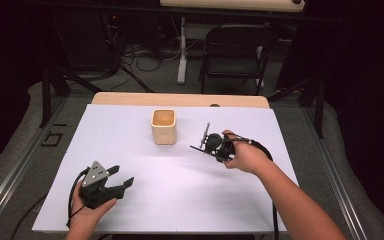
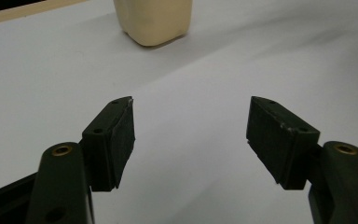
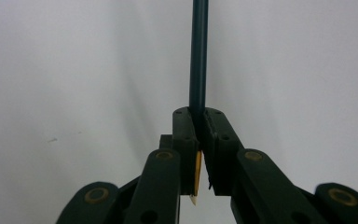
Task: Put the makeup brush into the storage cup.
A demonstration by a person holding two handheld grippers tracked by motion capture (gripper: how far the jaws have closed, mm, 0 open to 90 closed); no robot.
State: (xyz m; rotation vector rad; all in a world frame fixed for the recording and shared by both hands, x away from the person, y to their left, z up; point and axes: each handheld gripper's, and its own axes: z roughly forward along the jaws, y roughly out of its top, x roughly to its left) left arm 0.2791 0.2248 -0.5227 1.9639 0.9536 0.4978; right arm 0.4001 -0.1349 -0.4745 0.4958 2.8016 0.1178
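Right gripper [image 3: 199, 122] jaws clamp pencil [image 3: 198, 56] right of cup [image 1: 163, 126]; left gripper [image 2: 189, 135] jaws released; risk: pencil slips, misses cup.

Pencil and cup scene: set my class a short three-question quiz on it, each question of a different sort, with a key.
1. True or false: the right gripper is shut on the pencil.
2. Multiple choice: the left gripper is A) shut on the pencil, B) open with nothing between its jaws, C) inside the cup.
3. Fill in: the beige cup stands on the white ____.

Key: 1 true; 2 B; 3 sheet, which covers the table.
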